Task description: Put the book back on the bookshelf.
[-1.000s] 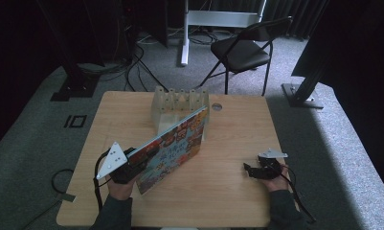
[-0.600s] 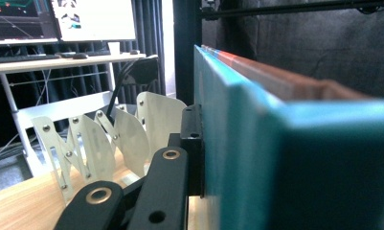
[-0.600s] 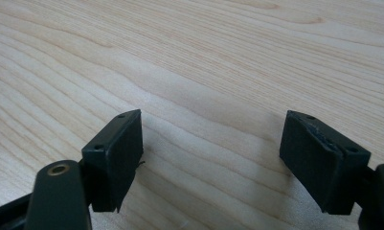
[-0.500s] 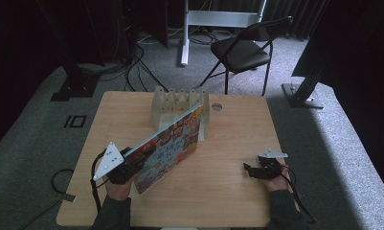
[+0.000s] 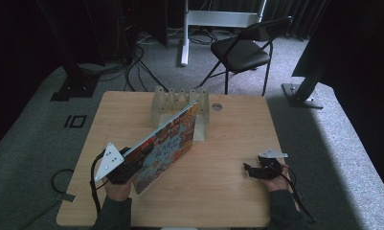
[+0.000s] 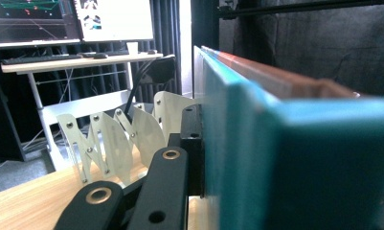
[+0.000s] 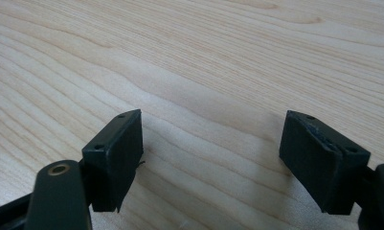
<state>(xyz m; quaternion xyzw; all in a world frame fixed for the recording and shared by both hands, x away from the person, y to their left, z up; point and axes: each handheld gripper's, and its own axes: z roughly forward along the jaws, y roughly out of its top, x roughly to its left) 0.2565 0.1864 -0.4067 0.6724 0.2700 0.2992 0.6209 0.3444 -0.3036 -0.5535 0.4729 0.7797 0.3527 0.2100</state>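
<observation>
**Book held tilted at the rack, ready to slot in**

Dark curtains, a folding chair (image 5: 244,50) and cabling on grey carpet frame a pale wooden worktop (image 5: 228,191) where the person works from the near edge. Largest on it is the picture book (image 5: 168,143) with its busy, colourful cover; it hangs tilted above the wood, its near corner low by the left hand and its far corner up against the white slotted rack (image 5: 180,103) at the back of the worktop. From the left gripper view the book's teal edge (image 6: 237,143) runs straight ahead beside the black jaw, with the rack's upright dividers (image 6: 113,139) just beyond and to one side.

The left tongs (image 5: 127,165) are clamped on the book's near corner. The right tongs (image 5: 256,171) rest well apart on the right of the worktop, jaws standing wide with only bare wood grain (image 7: 208,96) between them.

By my reading, the step in hand is carrying the book to the rack. Next the book needs turning upright so its edge lines up with a gap between two dividers, then lowering without knocking the light rack. The free right tongs could steady the rack or the book's far end
</observation>
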